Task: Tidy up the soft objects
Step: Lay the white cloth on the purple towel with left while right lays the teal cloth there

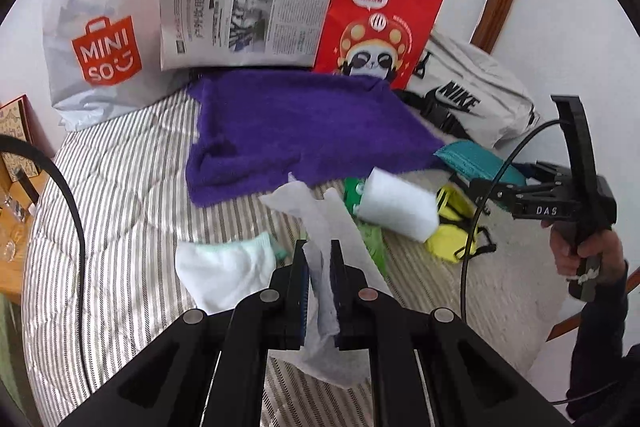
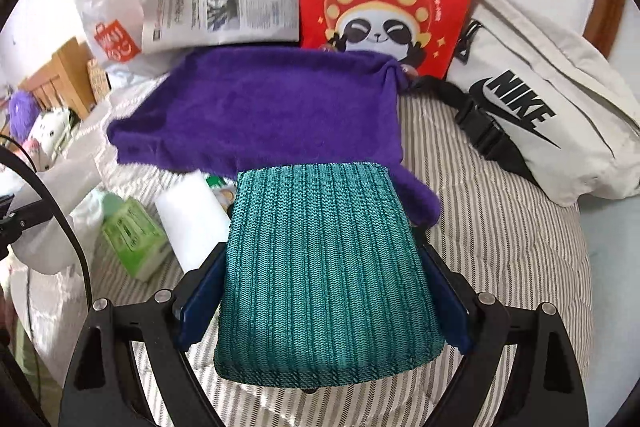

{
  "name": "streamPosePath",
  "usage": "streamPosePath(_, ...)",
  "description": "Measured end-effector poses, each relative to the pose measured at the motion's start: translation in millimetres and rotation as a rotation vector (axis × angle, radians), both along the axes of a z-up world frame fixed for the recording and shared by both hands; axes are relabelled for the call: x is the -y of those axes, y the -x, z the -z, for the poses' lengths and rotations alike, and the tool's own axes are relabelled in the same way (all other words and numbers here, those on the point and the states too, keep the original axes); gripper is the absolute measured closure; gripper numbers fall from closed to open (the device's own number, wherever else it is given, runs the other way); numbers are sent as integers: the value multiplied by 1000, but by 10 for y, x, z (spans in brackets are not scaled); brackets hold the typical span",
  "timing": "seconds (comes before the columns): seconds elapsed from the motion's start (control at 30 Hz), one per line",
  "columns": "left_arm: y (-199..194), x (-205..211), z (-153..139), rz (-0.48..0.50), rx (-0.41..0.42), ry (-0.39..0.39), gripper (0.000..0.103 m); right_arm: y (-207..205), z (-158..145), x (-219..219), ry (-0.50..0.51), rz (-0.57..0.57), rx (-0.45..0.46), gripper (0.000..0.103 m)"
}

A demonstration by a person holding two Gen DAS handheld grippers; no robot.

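Gripping a white tissue (image 1: pixel 320 291) between closed pads, our left gripper (image 1: pixel 319 279) holds the sheet above the striped bedcover (image 1: pixel 132 163), just in front of the purple towel (image 1: pixel 296 131). Our right gripper (image 2: pixel 324 267) clamps a teal knitted pad (image 2: pixel 326 267) across its width, blue pads pressed to both sides, the pad's far edge overlapping the towel's near edge in the right wrist view. Near the towel's front edge lie a white sponge block (image 1: pixel 396 205), a green packet (image 2: pixel 132 239), a white sock (image 1: pixel 224 271) and a yellow strapped item (image 1: pixel 454 227). Behind the towel stand 2 bags, a red panda bag (image 1: pixel 380 19) and a white Miniso bag (image 1: pixel 104 27), with a newspaper (image 1: pixel 244 11) between them. A Nike waist bag (image 2: pixel 540 115) rests right of the towel.
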State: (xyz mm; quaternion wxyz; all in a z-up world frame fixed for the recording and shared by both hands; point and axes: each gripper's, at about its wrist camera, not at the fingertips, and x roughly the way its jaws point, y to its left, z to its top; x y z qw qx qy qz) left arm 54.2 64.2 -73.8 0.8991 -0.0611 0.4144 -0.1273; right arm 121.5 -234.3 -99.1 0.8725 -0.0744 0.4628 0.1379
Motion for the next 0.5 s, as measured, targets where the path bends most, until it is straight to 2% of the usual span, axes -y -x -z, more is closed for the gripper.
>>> streamPosePath(0.27, -72, -81, -332, -8, 60, 34, 94, -28, -217, 20, -46, 15, 28, 13)
streamPosePath(0.5, -226, -139, -448, -46, 74, 15, 94, -159, -344, 16, -97, 23, 44, 13)
